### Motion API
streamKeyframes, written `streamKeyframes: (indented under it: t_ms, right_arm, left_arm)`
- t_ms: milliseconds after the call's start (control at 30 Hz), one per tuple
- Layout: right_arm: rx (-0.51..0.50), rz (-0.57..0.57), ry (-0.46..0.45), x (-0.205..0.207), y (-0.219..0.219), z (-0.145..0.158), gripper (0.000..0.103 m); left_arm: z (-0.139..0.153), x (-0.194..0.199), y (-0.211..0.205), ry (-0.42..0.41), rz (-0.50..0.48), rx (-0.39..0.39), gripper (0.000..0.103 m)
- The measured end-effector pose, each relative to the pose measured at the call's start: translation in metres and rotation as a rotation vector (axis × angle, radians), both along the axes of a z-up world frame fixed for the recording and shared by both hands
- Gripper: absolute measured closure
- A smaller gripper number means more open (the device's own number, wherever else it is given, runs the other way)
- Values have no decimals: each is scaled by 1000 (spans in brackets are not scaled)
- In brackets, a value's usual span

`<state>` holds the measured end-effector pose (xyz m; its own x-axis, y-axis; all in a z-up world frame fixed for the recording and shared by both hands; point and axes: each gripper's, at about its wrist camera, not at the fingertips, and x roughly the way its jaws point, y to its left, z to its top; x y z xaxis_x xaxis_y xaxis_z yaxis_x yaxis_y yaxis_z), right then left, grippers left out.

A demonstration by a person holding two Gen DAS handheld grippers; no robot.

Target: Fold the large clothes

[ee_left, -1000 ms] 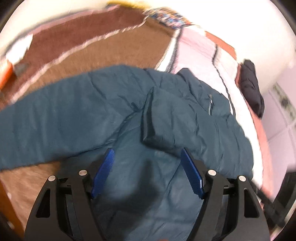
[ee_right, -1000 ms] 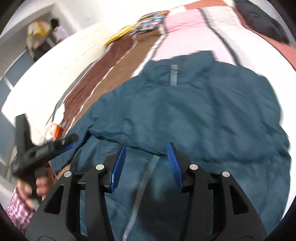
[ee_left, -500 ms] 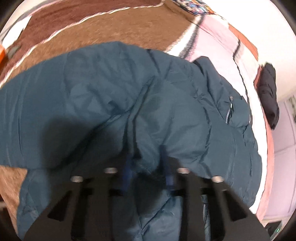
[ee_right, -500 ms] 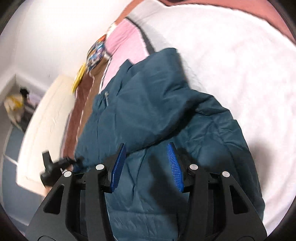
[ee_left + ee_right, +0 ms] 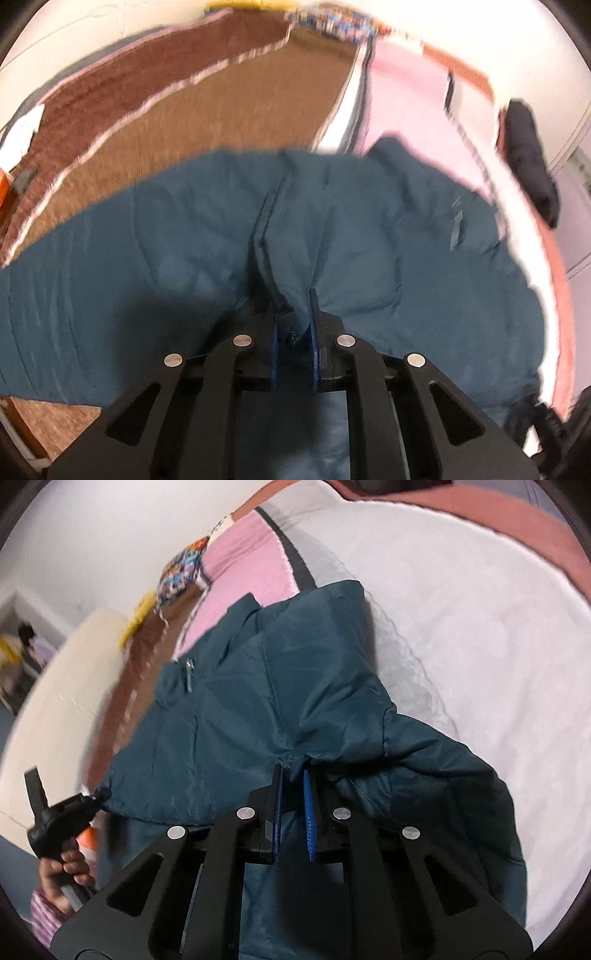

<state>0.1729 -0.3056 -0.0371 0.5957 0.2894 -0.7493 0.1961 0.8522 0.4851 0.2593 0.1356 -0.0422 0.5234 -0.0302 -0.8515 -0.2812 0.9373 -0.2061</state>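
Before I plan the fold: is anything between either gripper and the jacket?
Nothing visible. The left gripper and the right gripper each pinch a fold of the jacket, their jaws having just closed on it.

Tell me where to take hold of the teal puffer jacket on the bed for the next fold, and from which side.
Grip the near hem of the teal puffer jacket, coming from the near edge. It lies flat, collar far, so the hem bunches easily. The left gripper and the right gripper have just been closing on it there.

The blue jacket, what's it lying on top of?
The teal-blue jacket lies on a bed blanket with white, pink and brown patches. Around its edges the blanket shows; whatever lies directly beneath the jacket is covered and cannot be seen.
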Motion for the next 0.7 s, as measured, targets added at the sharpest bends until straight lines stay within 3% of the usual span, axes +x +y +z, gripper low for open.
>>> streamKeyframes:
  t_ms: [67,367,600,700]
  right_arm:
    - [-21,1,3,-5,0,-2,89]
    - [-5,-16,11,-2,-1,-2,85]
    - [1,-24,15,-5,-1,1,83]
    - [-4,-21,23,-5,1,3,82]
  left_arm:
    - [-8,-4,2,3,-1,-3,80]
    - [4,-18,10,-47,-26,10,63]
    - [0,-13,12,-13,-16,-65,62]
    - [-10,-4,10,31,-15,-47,62]
